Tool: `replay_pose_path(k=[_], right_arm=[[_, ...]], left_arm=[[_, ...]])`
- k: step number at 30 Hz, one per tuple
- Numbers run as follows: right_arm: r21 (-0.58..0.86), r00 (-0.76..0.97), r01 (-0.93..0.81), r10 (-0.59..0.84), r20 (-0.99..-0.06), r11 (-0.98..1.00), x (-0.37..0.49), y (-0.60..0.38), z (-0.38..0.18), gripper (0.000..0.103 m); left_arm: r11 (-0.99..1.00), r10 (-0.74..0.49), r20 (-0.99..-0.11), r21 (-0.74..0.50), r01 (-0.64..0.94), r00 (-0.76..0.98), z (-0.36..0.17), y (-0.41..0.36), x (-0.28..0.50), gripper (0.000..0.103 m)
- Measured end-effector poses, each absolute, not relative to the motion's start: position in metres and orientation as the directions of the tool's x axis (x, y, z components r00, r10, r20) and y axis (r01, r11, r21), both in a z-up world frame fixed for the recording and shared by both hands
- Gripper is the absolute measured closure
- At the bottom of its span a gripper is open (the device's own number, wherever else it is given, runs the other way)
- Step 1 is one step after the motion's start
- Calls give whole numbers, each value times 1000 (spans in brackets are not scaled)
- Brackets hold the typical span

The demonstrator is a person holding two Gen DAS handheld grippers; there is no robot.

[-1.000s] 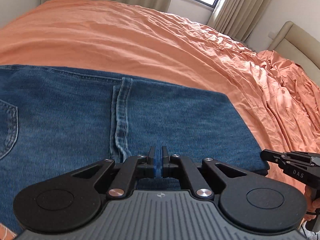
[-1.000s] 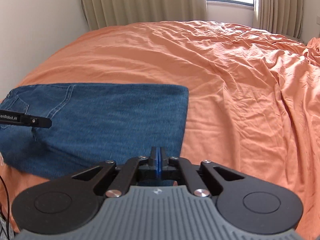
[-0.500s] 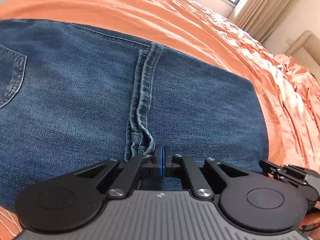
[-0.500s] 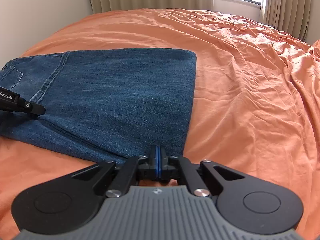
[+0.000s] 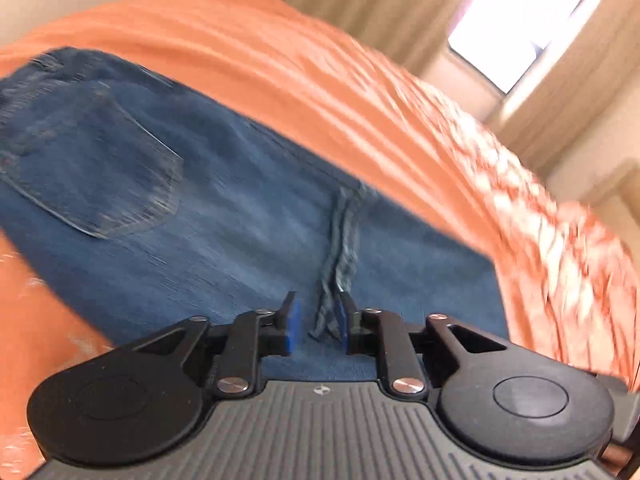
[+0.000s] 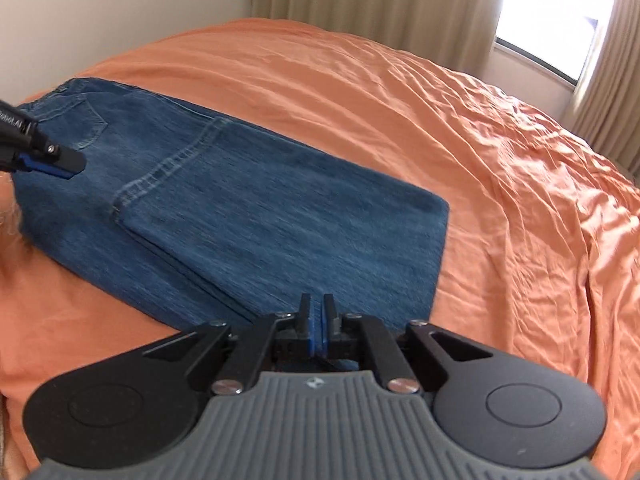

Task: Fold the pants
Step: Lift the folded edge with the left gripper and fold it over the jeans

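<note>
Blue denim pants (image 6: 248,216) lie folded flat on the orange bed; in the left wrist view the pants (image 5: 224,240) show a back pocket at left and a thick seam in the middle. My left gripper (image 5: 317,322) is open, its blue pads either side of the seam's near end, over the near edge of the denim. It also shows in the right wrist view (image 6: 60,162) at far left above the pants. My right gripper (image 6: 316,326) is shut, with only a thin slit between the pads, over the near right edge of the pants; whether it pinches denim is hidden.
The orange bedsheet (image 6: 400,112) covers the whole bed, wrinkled towards the right. Beige curtains (image 6: 368,0) and a bright window (image 6: 560,12) stand behind the bed. A pale wall (image 6: 120,4) is at the back left.
My left gripper has opened and swung, so the back pocket now shows at left; its view is blurred by motion. My right gripper stayed shut while its view shifted along the pants' near edge.
</note>
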State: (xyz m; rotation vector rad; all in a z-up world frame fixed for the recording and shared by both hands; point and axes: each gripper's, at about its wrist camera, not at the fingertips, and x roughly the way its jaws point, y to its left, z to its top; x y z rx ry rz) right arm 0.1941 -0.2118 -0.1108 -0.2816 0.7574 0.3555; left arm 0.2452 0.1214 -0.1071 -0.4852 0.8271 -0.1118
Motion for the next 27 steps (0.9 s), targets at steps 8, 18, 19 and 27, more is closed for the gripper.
replay_pose_path(k=[8, 18, 19, 27], right_arm=[[-141, 635, -533, 285, -718, 834, 209, -147, -87, 87], [-93, 580, -561, 310, -754, 823, 263, -82, -100, 86], [-88, 578, -559, 312, -754, 824, 267, -78, -102, 86], [-18, 540, -524, 315, -780, 852, 308, -62, -123, 86]], left_arm=[[773, -173, -582, -580, -256, 795, -84, 233, 221, 65], [497, 12, -527, -734, -463, 850, -132, 381, 197, 54], [467, 23, -527, -746, -475, 849, -141, 390, 197, 53], [352, -22, -535, -795, -494, 845, -199, 417, 239, 52]])
